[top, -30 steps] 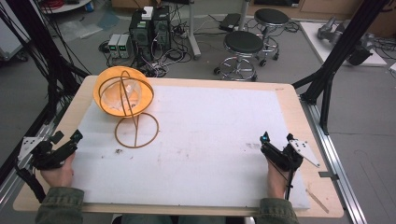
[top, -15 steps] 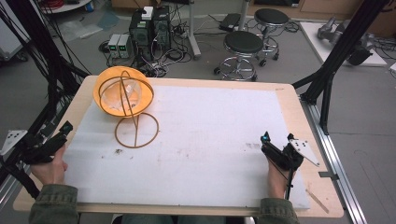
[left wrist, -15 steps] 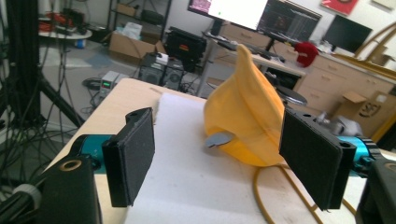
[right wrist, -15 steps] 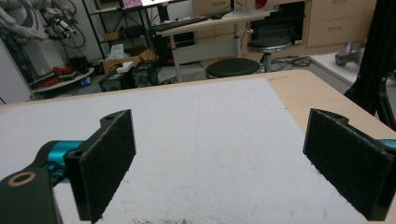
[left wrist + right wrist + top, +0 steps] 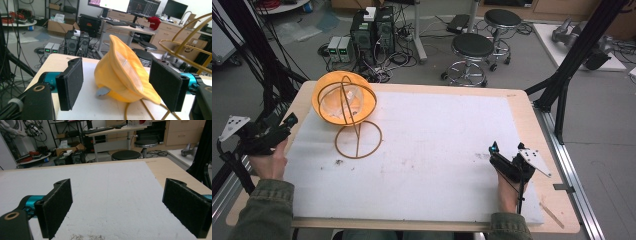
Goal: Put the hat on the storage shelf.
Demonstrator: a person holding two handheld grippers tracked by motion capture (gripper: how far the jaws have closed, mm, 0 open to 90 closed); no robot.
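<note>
Orange fabric hat (image 5: 343,98) sits on a golden wire stand (image 5: 357,131) near the desk's (image 5: 522,107) far-left corner; left gripper (image 5: 287,122) and right gripper (image 5: 495,151) hold jaws apart, empty.

Yellow cloth hat (image 5: 122,77) between wide-apart tool (image 5: 122,86) jaws, seemingly on a wire stand (image 5: 186,43).
</note>
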